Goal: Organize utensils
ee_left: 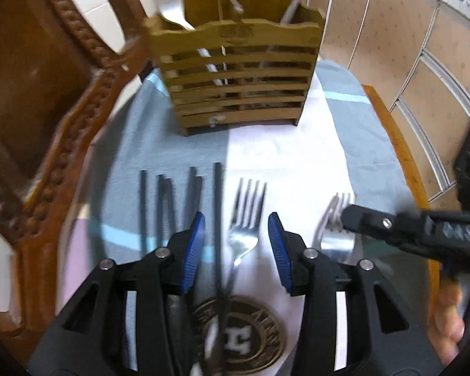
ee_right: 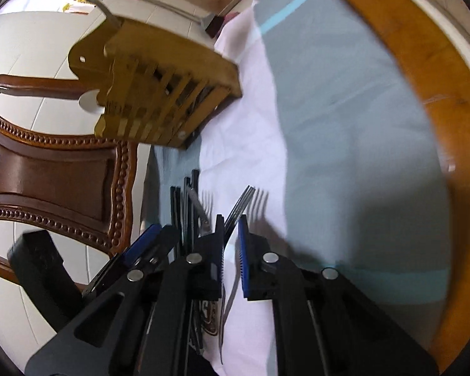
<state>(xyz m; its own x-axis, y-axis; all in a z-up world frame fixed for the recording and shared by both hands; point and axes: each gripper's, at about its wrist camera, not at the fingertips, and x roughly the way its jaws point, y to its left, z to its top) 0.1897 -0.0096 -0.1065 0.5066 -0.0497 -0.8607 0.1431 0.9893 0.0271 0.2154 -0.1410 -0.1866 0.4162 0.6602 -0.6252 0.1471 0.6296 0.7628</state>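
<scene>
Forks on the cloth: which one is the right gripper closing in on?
The right-hand fork, lying apart near the table's right side. The right gripper reaches over its tines; the other fork lies between the left gripper's open fingers beside a black chopstick.

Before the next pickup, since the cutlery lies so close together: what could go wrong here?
1. The left tongs are open over both a fork and a black chopstick; closing may catch both.
2. The right tongs reach in over the second fork, close to the left ones, so the two could collide.
3. The wooden holder already holds a spoon; a hasty drop could jam against it.
</scene>
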